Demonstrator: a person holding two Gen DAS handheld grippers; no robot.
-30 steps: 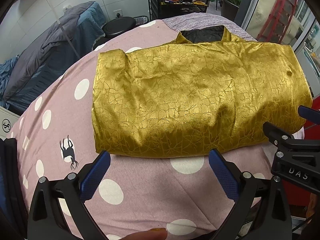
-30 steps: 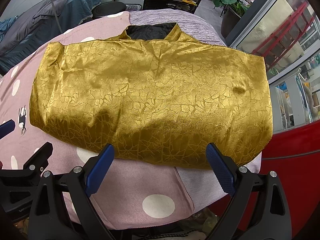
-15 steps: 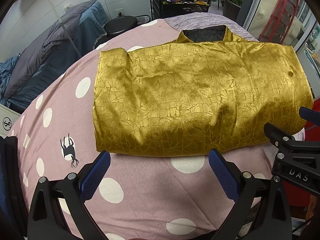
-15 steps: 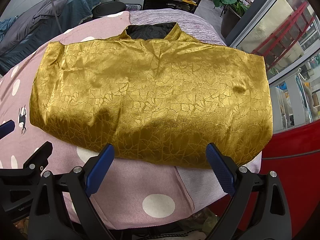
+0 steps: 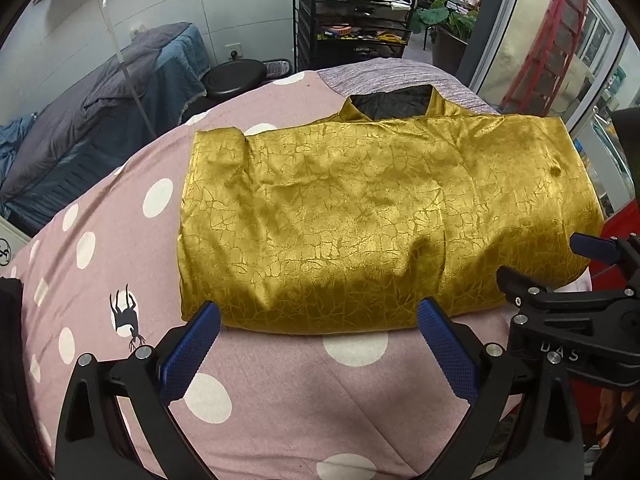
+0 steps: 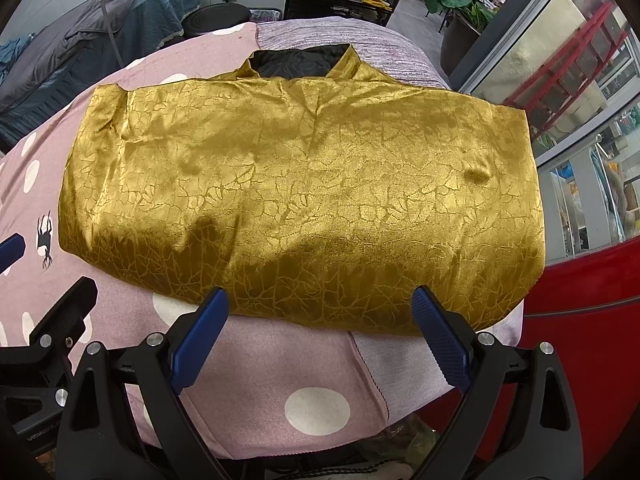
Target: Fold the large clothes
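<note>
Glossy gold crackle-patterned satin garment (image 6: 304, 184), matt pink polka-dot cotton sheet (image 5: 280, 400), textured blue rubbery pads (image 5: 444, 354)

Crackle-patterned gold garment (image 5: 360, 220) on white-dotted pink sheet (image 5: 280, 392)

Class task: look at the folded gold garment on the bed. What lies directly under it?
The gold garment lies on a pink polka-dot cover, with a grey striped cloth beneath its collar end. Whatever dots or seams lie under the garment itself are hidden.
</note>
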